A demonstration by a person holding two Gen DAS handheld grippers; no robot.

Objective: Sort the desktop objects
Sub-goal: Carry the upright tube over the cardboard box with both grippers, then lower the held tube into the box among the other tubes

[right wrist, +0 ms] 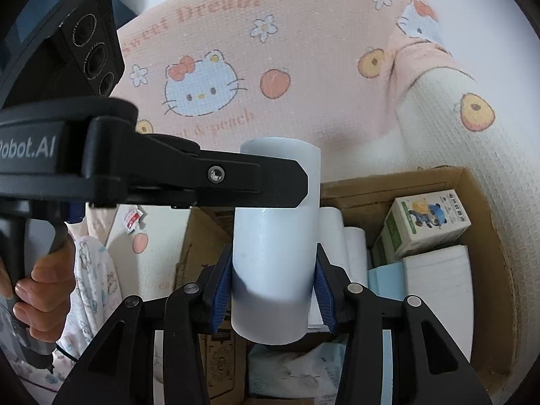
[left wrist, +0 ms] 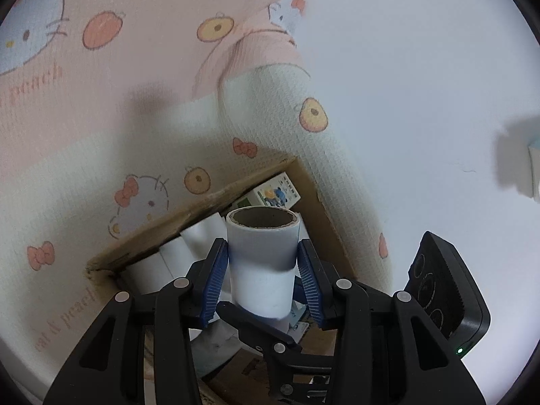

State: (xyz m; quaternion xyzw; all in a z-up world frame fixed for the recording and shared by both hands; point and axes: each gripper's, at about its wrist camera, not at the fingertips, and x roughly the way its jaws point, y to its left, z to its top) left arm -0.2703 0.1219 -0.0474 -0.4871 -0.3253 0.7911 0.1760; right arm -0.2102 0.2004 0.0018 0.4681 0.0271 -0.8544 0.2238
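Between blue ribbed pads (right wrist: 222,290) of black jaws, a pale white roll (right wrist: 273,260) with a brown cardboard core (left wrist: 263,218). Behind the jaws, pink-and-cream bedding (right wrist: 303,67) printed with white cats, red bows and orange peaches. Below the jaws, a brown carton (right wrist: 486,222) with a white-and-green box (right wrist: 428,226) bearing a blue cartoon figure.

Your left gripper (right wrist: 270,185) hides roll's (right wrist: 275,253) middle; box (right wrist: 472,182) cut off below (labels inside blurred).
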